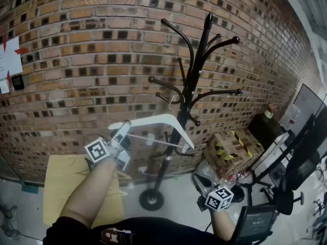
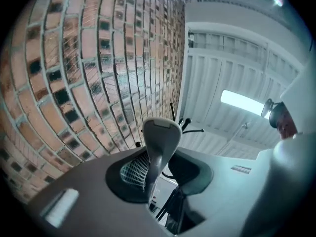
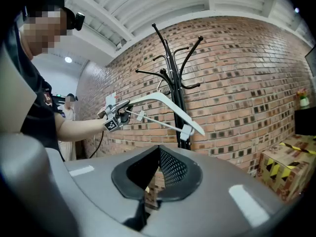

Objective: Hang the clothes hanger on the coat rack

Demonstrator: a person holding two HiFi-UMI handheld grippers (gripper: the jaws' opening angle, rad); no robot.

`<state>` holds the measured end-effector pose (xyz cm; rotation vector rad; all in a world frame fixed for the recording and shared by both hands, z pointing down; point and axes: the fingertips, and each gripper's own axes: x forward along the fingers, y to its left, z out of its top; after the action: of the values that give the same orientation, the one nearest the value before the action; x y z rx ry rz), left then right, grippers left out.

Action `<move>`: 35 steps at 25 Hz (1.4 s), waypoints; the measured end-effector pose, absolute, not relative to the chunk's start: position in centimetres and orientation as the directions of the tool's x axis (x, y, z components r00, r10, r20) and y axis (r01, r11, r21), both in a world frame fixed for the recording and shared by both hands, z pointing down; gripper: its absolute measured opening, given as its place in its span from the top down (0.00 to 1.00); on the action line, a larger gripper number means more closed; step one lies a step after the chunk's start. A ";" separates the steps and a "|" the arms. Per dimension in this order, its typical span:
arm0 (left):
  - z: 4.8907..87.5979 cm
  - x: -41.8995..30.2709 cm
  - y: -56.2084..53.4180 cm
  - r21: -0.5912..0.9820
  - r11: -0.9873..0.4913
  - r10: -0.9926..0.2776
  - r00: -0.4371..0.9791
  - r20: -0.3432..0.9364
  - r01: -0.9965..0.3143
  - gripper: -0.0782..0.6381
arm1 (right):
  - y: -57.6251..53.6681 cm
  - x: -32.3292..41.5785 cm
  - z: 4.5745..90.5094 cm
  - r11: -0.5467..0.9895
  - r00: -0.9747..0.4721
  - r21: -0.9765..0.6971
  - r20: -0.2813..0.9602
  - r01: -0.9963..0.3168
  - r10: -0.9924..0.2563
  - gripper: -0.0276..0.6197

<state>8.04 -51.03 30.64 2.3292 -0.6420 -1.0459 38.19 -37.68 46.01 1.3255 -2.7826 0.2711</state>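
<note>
A black coat rack (image 1: 196, 80) with curved arms stands in front of the brick wall. A white clothes hanger (image 1: 158, 119) with a clip bar hangs level beside it. Its metal hook (image 1: 172, 102) is up against the rack's lower arms; whether it rests on one I cannot tell. My left gripper (image 1: 124, 128) is shut on the hanger's left end (image 2: 160, 137), which fills the space between its pads. From the right gripper view, the hanger (image 3: 163, 98) and left gripper (image 3: 123, 105) show left of the pole. My right gripper (image 1: 202, 188) stays low at the right, jaws shut (image 3: 158, 149), empty.
The rack's round base (image 1: 152, 199) sits on the floor. A cardboard box with yellow-black tape (image 1: 230, 149) lies right of it, with office chairs (image 1: 294, 172) beyond. A yellow mat (image 1: 66, 182) covers the floor at the left. Papers (image 1: 10, 60) hang on the wall.
</note>
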 end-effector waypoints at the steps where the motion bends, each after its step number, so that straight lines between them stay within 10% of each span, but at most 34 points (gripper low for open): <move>1: 31.0 8.4 -51.1 0.609 -0.757 -0.606 0.602 -0.519 -0.237 0.73 | -37.7 38.3 46.0 0.619 -0.634 -0.138 0.117 -0.773 -0.765 0.93; 12: 35.2 5.9 -51.0 0.728 -0.651 -0.703 0.531 -0.473 -0.213 0.64 | -37.5 39.4 46.1 0.640 -0.655 -0.143 0.111 -0.755 -0.748 0.93; 35: 48.4 7.1 -34.0 0.416 -0.533 -0.823 0.565 -0.054 -0.737 0.69 | -36.5 40.3 46.7 0.739 -0.756 -0.161 0.106 -0.654 -0.646 0.93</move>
<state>7.06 -33.98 48.43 2.4541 -1.2737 -0.3471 40.28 -36.51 46.67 1.0801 -2.8896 0.2924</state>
